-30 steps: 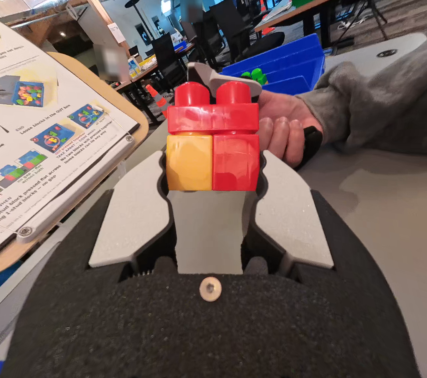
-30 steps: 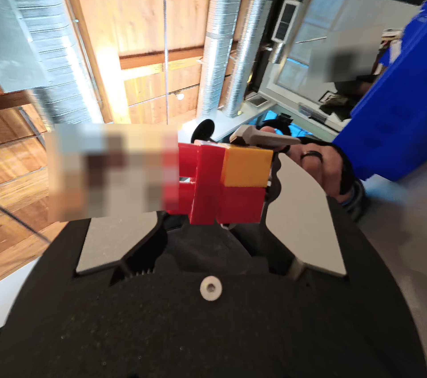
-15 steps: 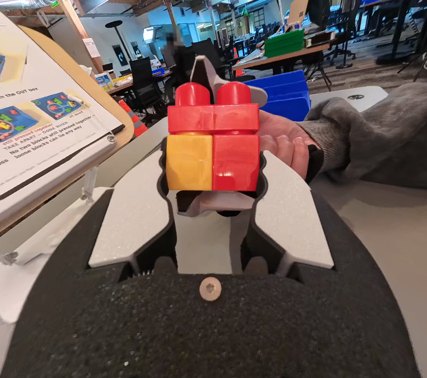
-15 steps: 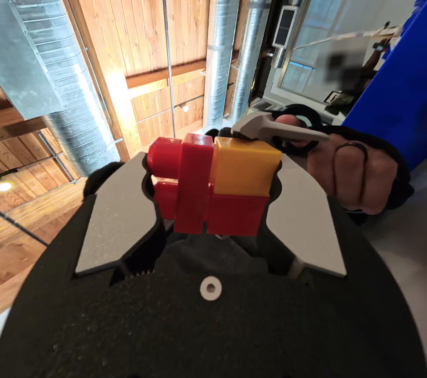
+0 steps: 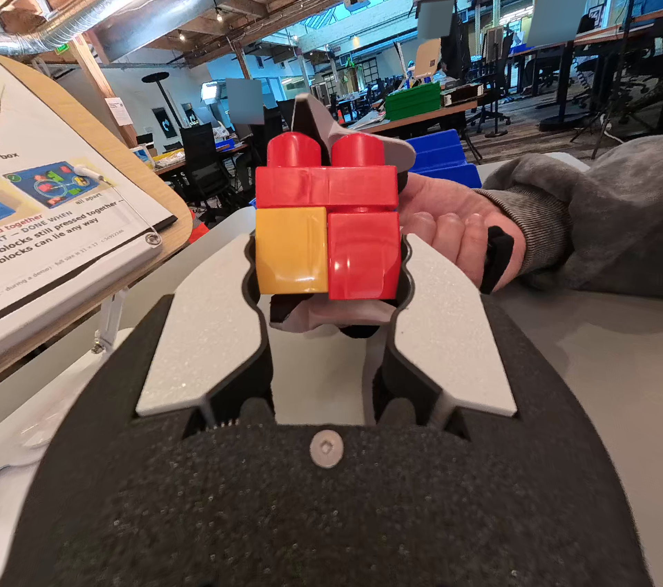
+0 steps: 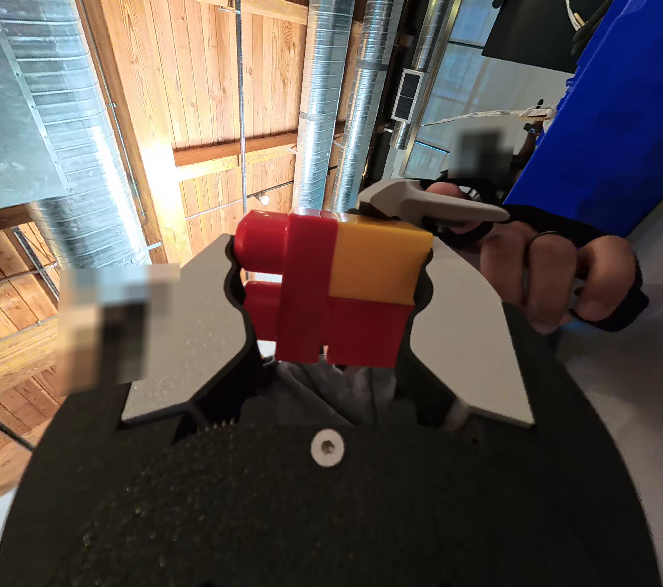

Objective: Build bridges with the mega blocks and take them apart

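The block bridge [image 5: 327, 222] is held in the air above the grey surface [image 5: 574, 354], between both claws. It consists of a red two-stud block [image 5: 326, 189] pressed on top of a yellow single block [image 5: 291, 250] and a red single block [image 5: 363, 254], which stand side by side and touch each other. In the left wrist view the studs point up; in the right wrist view the same assembly [image 6: 333, 286] lies turned, with the studs pointing to the left.

The left claw [image 5: 327, 265] is closed on the two lower blocks: one finger presses the outer side of the yellow block, the other the outer side of the red single block. The right claw [image 6: 328, 286] is closed on the assembly along the other axis: one finger bears on the stud ends, the other on the underside of the lower blocks. In the left wrist view its grey fingers show above and below the bridge.

A hand [image 5: 459, 240] with a grey sleeve [image 5: 592, 211] grips the right claw's handle just behind the bridge. A second hand [image 6: 559, 275] with a ring grips the left claw's handle.

An instruction board [image 5: 71, 211] stands tilted to the left. Blue bins [image 5: 445, 157] stand behind the bridge on the surface
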Demonstrator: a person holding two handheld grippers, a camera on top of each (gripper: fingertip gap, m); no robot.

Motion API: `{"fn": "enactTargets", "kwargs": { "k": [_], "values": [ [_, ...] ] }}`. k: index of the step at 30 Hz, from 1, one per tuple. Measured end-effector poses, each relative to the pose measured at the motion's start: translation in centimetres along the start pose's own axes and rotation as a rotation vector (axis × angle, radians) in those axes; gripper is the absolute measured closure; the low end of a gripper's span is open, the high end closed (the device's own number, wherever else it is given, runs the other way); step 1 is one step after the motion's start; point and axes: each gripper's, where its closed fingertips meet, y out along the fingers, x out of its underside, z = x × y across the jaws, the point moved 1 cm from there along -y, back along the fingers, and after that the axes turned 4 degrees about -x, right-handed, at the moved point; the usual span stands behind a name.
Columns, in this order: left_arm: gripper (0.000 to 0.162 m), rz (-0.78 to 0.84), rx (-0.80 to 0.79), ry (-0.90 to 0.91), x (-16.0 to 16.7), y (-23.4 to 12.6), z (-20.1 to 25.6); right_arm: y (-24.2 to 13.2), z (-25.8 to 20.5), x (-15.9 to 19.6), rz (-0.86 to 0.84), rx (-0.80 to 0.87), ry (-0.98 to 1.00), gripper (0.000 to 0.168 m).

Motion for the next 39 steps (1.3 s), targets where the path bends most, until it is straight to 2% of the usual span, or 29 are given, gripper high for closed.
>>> {"fn": "enactTargets", "kwargs": {
  "k": [5,7,13,16,17,23,39],
  "values": [
    [0.087,-0.007,0.003,-0.014,0.0,-0.3,0.0,0.0,0.1,-0.1,0.053,-0.024,0.000,0.072],
    [0.087,0.001,0.000,-0.017,-0.2,-0.5,-0.1,-0.3,0.1,0.1,0.063,-0.015,-0.001,0.061],
    [0.087,0.026,-0.027,-0.035,-0.6,-1.3,-1.1,-0.7,0.3,2.4,-0.024,0.012,0.042,0.058],
    [0.087,0.019,-0.007,-0.028,-0.4,-1.2,-0.5,0.0,0.4,3.5,-0.083,-0.015,0.090,0.061],
    [0.087,0.016,-0.001,-0.027,-0.4,-1.2,-0.4,0.2,0.2,3.6,-0.091,-0.038,0.103,0.066],
    [0.087,0.015,0.007,-0.034,-0.3,-1.1,-0.2,0.1,0.1,3.7,-0.104,-0.047,0.109,0.067],
    [0.087,0.025,-0.020,-0.001,-0.5,-1.0,-0.3,0.1,0.0,3.8,-0.148,-0.007,-0.004,0.074]
  ]
}}
